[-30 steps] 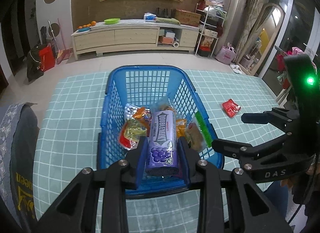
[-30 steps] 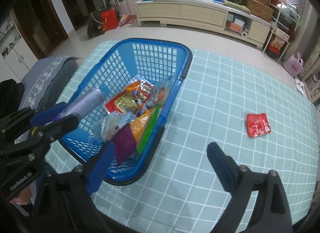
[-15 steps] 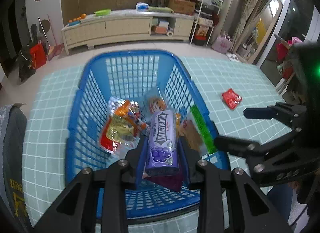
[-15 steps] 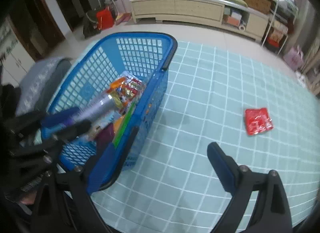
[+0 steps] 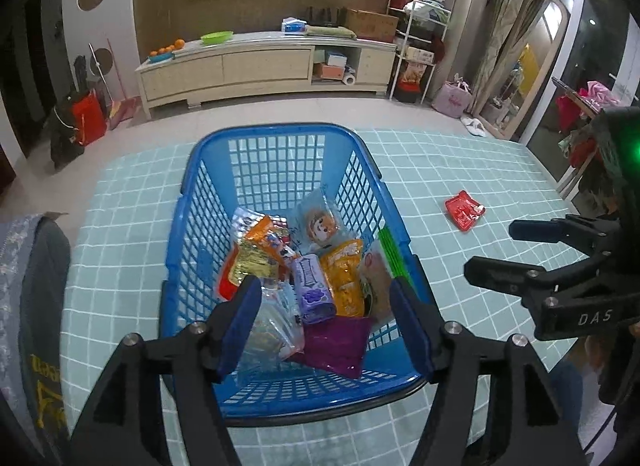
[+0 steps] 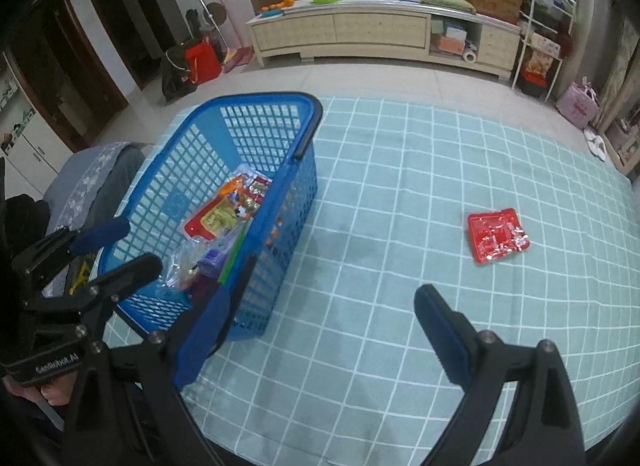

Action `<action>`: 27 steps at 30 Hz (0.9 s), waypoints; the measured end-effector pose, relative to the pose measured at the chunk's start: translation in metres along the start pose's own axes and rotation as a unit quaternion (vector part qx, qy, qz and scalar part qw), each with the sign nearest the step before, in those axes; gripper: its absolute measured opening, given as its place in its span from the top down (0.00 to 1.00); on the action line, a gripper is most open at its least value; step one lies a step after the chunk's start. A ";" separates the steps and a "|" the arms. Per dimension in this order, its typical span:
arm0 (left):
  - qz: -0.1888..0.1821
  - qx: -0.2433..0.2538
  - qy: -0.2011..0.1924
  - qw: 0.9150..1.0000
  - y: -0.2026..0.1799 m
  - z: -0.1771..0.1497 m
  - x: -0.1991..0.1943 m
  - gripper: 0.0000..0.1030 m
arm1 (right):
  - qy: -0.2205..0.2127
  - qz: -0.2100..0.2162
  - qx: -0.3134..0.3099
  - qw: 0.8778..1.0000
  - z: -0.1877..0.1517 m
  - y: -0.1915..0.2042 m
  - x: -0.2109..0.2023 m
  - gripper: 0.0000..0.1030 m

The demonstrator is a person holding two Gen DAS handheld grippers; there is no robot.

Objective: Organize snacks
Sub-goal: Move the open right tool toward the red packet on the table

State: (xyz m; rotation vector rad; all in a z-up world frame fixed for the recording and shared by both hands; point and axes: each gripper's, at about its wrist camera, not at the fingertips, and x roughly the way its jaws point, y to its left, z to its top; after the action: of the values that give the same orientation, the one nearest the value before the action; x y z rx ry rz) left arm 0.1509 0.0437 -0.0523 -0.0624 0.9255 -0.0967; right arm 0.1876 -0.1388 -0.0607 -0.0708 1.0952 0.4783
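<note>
Since the earlier frame, the purple tube-shaped grape candy pack [image 5: 313,293] has left my left gripper [image 5: 324,320]: its jaws have just been opening, nothing is between them now, and the pack lies among the other packets in the blue plastic lattice basket [image 5: 276,153]. Left fingers stand moderately wide above the basket's near end. My right gripper [image 6: 332,320] has shifted away from the basket toward open cloth; its fingers are spread wide and hold nothing. Progress, as I judge it: most of the job is done. The basket holds a heap of snacks, including an orange crinkled bag [image 5: 344,270], a dark purple flat pouch [image 5: 334,346] and a clear wrapped packet [image 5: 272,326]. One item is outstanding in view: the red foil snack packet [image 6: 498,234], lying flat and alone on the teal checked tablecloth [image 6: 380,225], well apart from the basket on the right side. Clearance: cloth between the right gripper and the red packet is bare, so the approach is unobstructed. The basket's right wall and black-edged rim [image 6: 308,133] stand between that packet and the heap, and any return must clear them. The table's far edge lies beyond the packet, not close to it.
</note>
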 end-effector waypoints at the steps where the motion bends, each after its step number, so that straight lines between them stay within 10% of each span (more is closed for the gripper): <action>1: 0.001 -0.002 -0.001 1.000 0.000 0.001 -0.002 0.37 | -0.001 0.000 0.001 1.000 0.000 -0.001 -0.002 0.07; 17: 0.026 -0.062 0.070 0.995 -0.008 0.050 0.024 0.36 | 0.028 -0.027 0.113 0.993 0.026 -0.073 -0.012 0.07; 27: 0.061 -0.098 0.137 0.984 0.000 0.073 0.064 0.36 | 0.095 0.020 0.268 0.958 0.030 -0.150 0.034 0.07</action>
State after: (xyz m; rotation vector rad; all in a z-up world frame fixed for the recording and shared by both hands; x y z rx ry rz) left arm 0.2472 0.0375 -0.0591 -0.1777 1.2093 0.1018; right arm 0.2864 -0.2533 -0.1023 0.3902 1.3861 0.1986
